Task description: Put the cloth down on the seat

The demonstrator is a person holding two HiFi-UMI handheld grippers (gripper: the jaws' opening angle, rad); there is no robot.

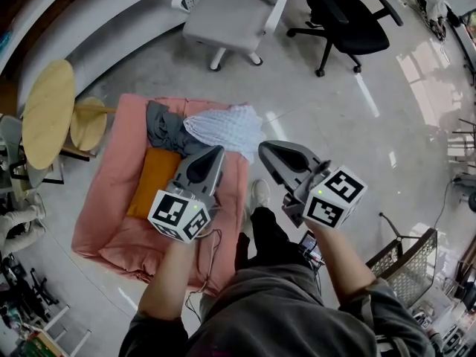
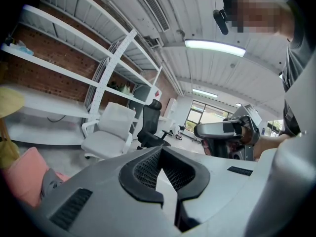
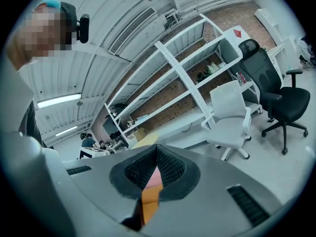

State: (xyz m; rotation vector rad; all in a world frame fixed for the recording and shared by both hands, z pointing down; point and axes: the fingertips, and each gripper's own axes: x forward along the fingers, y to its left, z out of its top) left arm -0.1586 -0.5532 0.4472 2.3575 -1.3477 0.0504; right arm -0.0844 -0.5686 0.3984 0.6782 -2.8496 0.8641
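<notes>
A pale checked cloth (image 1: pixel 227 129) lies crumpled at the far end of the pink seat (image 1: pixel 111 192), partly over a grey cloth (image 1: pixel 167 129). An orange cushion (image 1: pixel 152 181) rests on the seat below them. My left gripper (image 1: pixel 216 151) hovers above the seat's right side, near the checked cloth but apart from it, jaws shut and empty. My right gripper (image 1: pixel 264 149) hangs beside it over the floor, also shut with nothing held. In the left gripper view the shut tips (image 2: pixel 160 149) point level at the room. The right gripper view shows shut tips (image 3: pixel 157 147).
A white office chair (image 1: pixel 234 13) and a black one (image 1: pixel 346 17) stand on the floor beyond the seat. Two round wooden tables (image 1: pixel 48 114) sit to its left. A wire basket (image 1: pixel 413 262) is at the lower right. The person's shoe (image 1: pixel 258 193) is by the seat's edge.
</notes>
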